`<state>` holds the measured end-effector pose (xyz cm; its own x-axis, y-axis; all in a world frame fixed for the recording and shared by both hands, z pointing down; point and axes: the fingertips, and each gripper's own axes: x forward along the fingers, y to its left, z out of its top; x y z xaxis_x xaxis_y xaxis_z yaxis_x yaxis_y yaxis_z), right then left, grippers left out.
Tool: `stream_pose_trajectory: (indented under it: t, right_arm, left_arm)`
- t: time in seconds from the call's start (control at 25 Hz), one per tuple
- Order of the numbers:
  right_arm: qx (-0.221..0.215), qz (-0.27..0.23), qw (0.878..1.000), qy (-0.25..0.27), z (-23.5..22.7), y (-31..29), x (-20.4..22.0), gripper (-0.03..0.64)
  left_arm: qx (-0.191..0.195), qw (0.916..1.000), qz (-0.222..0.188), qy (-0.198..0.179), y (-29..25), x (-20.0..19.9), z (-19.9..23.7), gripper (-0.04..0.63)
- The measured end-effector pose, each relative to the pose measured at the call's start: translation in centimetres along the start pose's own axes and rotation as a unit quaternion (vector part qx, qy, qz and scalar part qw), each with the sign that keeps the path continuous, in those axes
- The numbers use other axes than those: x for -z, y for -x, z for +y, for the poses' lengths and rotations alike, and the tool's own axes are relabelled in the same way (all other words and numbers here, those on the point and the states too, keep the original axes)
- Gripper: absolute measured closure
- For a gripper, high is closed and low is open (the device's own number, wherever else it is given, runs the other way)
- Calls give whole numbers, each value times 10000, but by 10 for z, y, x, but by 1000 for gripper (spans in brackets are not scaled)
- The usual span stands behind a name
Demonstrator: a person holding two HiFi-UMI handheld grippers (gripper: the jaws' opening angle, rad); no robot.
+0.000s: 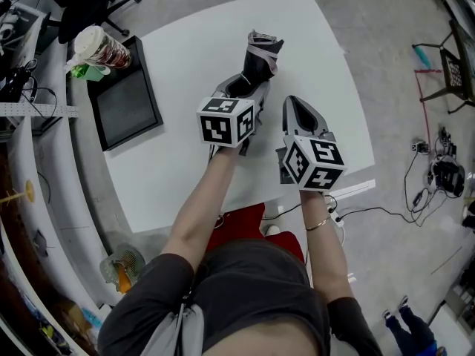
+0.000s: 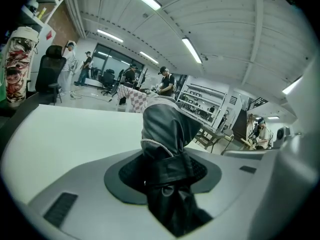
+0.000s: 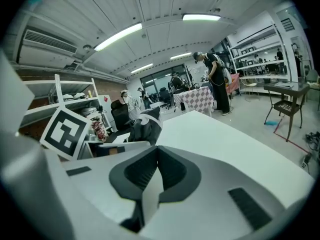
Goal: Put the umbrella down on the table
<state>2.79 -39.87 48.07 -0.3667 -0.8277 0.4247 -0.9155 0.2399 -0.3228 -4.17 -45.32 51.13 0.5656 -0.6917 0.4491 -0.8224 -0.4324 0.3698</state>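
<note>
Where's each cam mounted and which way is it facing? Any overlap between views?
Head view: on the person's head, steeply down at the table; forearms, left gripper, right gripper show.
Left gripper view: on the left gripper, along its jaws closed on the umbrella.
Right gripper view: on the right gripper, along its shut, empty jaws.
Shared: all three show umbrella and table.

The umbrella [image 1: 261,61] is black with a pale trim. The desk [image 1: 185,58] is white. The tray [image 1: 126,102] is black too.
</note>
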Motion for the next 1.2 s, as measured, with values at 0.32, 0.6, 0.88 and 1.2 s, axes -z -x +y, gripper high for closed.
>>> stream_pose_trajectory:
  t: [0.32, 0.6, 0.88, 1.2]
  right_arm:
    - [90, 107, 9999, -28, -14, -11, 4, 598]
    - [129, 190, 9997, -3, -14, -20, 7, 598]
    - [178, 242, 9995, -43, -16, -27, 8, 598]
    - [251, 308, 9992, -87, -21, -29, 12, 598]
  left_arm:
    - [-95, 9994, 329, -85, -20, 5, -1, 408]
    - [-112, 9980, 625, 9, -34, 7, 3, 407]
    - [-272, 9943, 1031, 36, -43, 15, 8, 404]
    - [-381, 9910, 1283, -84, -49, 19, 8, 402]
